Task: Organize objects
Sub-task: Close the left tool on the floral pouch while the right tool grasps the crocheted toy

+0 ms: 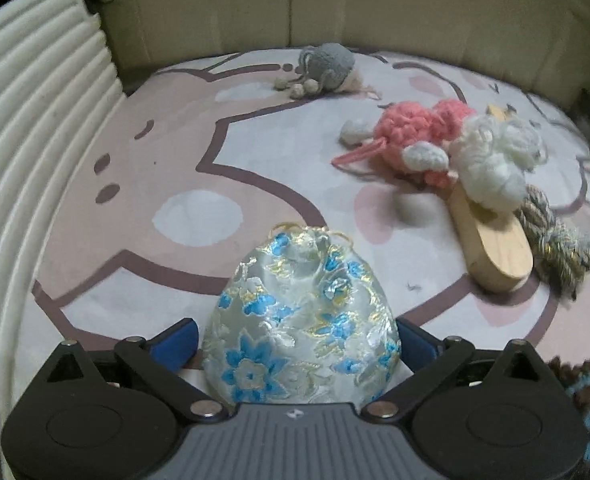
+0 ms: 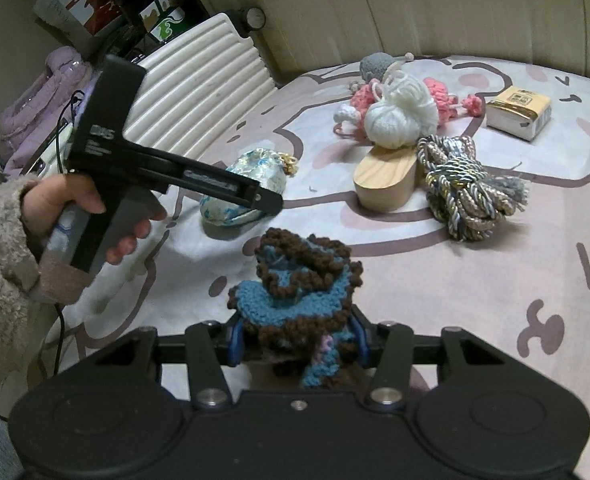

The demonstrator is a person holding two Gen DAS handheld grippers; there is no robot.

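A silver pouch [image 1: 299, 320] with blue flowers fills the space between the blue pads of my left gripper [image 1: 295, 332], which is shut on its sides. From the right wrist view the pouch [image 2: 251, 188] sits low over the bedspread under the left gripper [image 2: 271, 200], held by a hand [image 2: 95, 208] in a fuzzy sleeve. My right gripper [image 2: 298, 340] is shut on a blue and brown crocheted piece [image 2: 303, 276], lifted above the bed. An edge of that piece [image 1: 587, 408] shows at the lower right of the left wrist view.
On the pink and white bedspread [image 1: 135, 208] lie a grey crocheted ball [image 1: 327, 66], a pink crocheted toy [image 1: 415, 128], white yarn [image 1: 491, 168], a wooden block [image 1: 491, 248], a braided cord bundle [image 2: 467, 192] and a tissue pack [image 2: 519, 114]. A white ribbed panel [image 1: 35, 120] stands left.
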